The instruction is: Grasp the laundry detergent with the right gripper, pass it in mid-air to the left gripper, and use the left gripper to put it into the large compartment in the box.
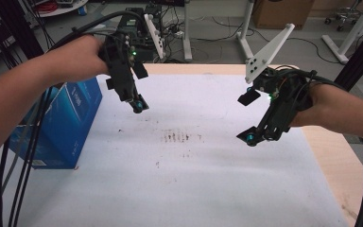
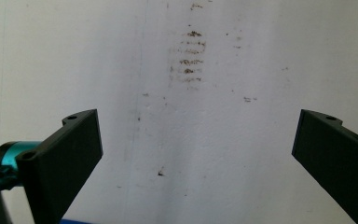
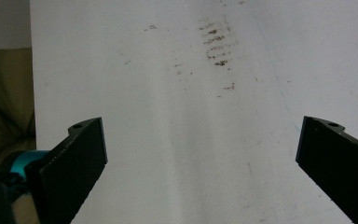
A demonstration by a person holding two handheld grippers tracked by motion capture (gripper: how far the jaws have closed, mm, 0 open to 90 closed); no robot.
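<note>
White sheet (image 1: 208,179) covers the table, brown smudges (image 1: 177,137) at centre; left gripper (image 1: 139,105) at ten o'clock, right gripper (image 1: 251,137) at three o'clock, both with jaws wide apart, blue box (image 1: 68,123) at nine

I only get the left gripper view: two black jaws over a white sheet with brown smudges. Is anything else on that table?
Observer: Yes. A blue cardboard box stands at the table's left side.
Operator: Where is the other gripper?
Observer: The right gripper hangs above the right part of the white sheet, with its jaws spread and nothing between them.
Operator: Does the sheet cover the whole table?
Observer: No. A pale wooden tabletop shows beyond the sheet's right edge.
</note>
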